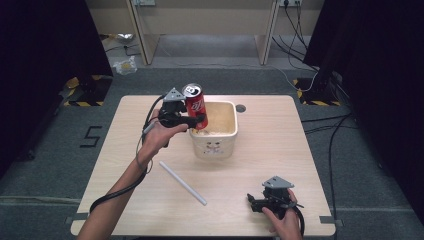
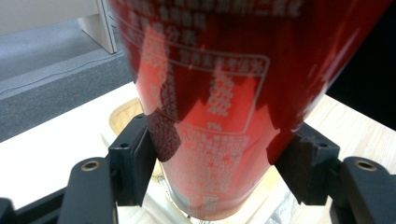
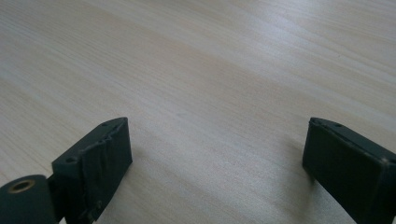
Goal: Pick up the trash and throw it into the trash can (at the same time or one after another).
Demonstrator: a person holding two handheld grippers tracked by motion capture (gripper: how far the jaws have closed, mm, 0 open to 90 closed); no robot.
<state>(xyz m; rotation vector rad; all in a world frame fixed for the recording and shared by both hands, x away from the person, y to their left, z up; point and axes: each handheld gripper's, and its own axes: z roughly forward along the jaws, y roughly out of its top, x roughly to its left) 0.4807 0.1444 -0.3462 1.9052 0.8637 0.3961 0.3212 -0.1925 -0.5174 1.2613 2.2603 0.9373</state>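
Gripping can over tub

Left gripper (image 2: 215, 168) clamps my red can (image 1: 195, 104), tilted, above the cream tub's (image 1: 215, 145) left rim. Right gripper (image 3: 217, 172) rests wide open, nothing between, well apart near the table (image 1: 270, 150) edge. White tube (image 1: 182, 182) lies front-left of tub.

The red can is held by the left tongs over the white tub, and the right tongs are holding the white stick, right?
Not quite. The right tongs hold nothing: the right gripper view shows them open over bare table. The stick lies loose on the table. The left tongs do hold the can over the tub.
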